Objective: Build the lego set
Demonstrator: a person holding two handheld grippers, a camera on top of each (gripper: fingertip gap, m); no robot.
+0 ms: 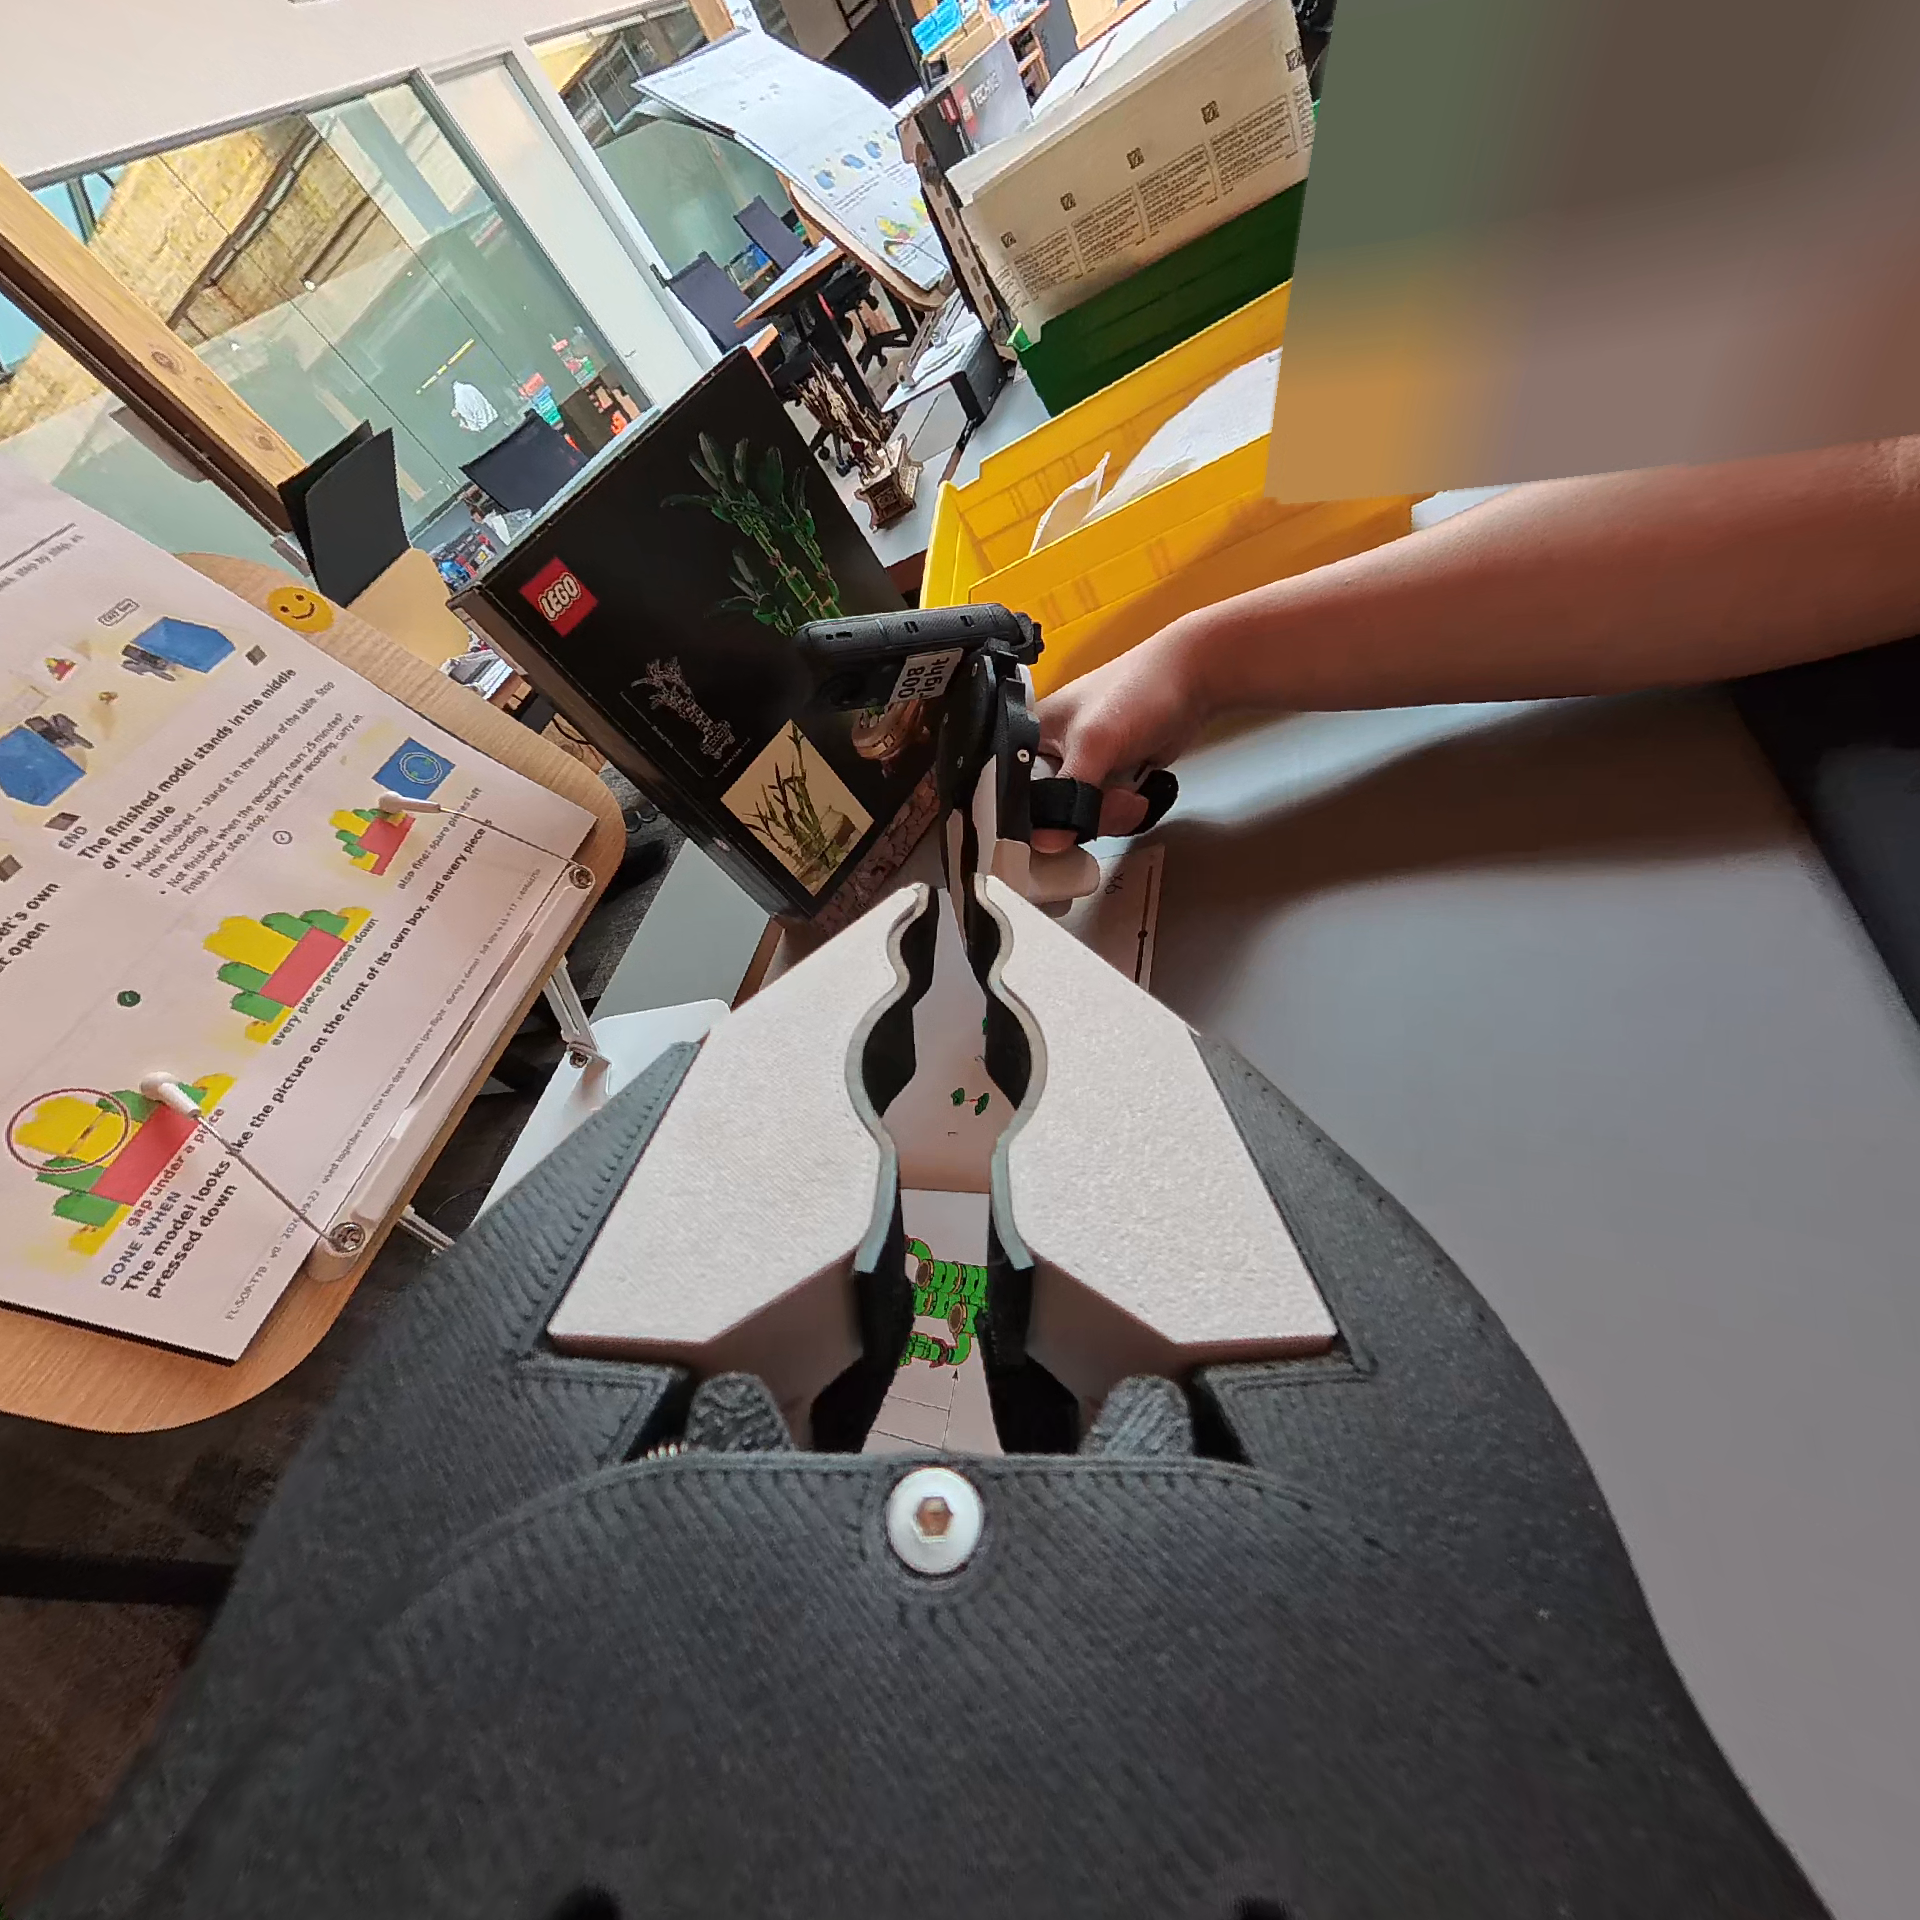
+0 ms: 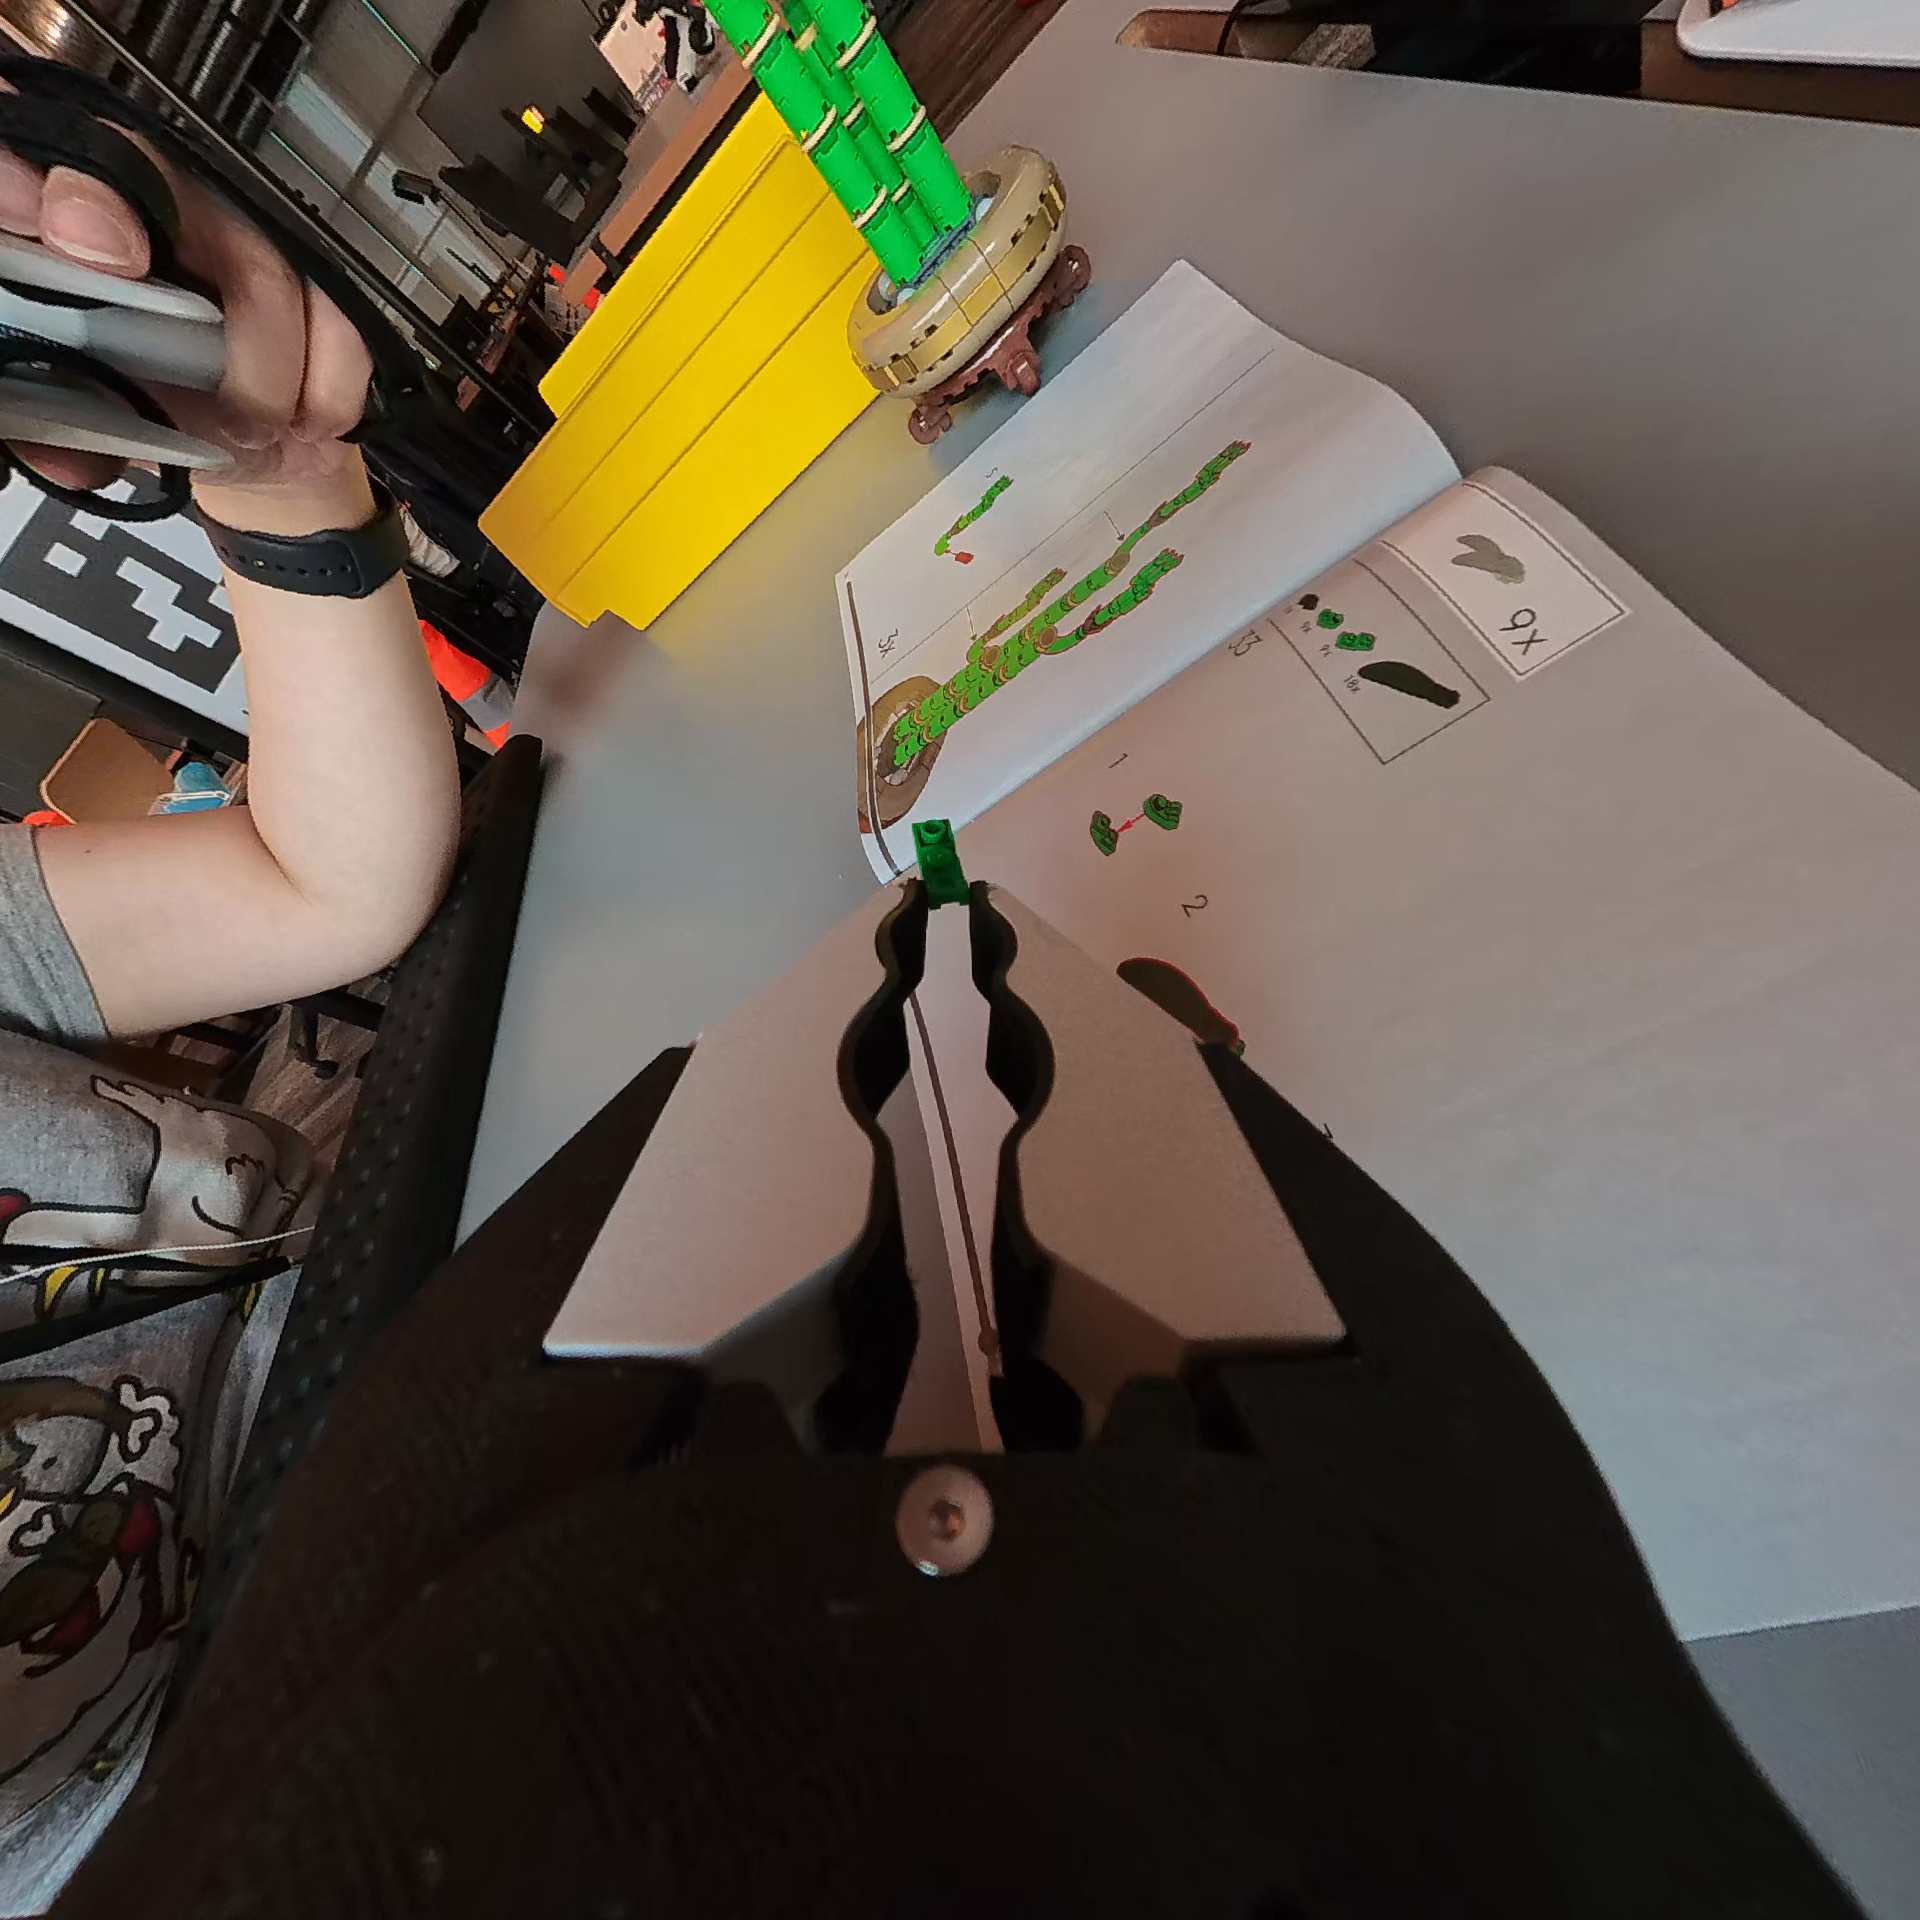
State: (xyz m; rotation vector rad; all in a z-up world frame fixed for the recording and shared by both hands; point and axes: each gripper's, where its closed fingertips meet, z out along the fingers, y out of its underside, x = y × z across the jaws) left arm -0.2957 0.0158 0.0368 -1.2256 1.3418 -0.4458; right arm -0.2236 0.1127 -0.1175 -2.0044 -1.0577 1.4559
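My right gripper (image 2: 943,891) is shut on a small green lego piece (image 2: 938,857) and holds it above the open instruction booklet (image 2: 1299,790). The bamboo model, green stalks (image 2: 857,114) in a tan pot (image 2: 961,296), stands on the grey table beyond the booklet. My left gripper (image 1: 952,888) has its jaws almost together, with nothing seen between them, above a booklet page. The right gripper (image 1: 987,727) shows just beyond it in the left wrist view, held by a hand (image 1: 1117,727).
A yellow bin (image 2: 686,395) sits at the table's left next to the model; it also shows in the left wrist view (image 1: 1122,540). A black lego box (image 1: 707,644) leans behind. A printed sheet on a wooden stand (image 1: 260,935) is at the left. There is about 20 cm between the tips of the two grippers.
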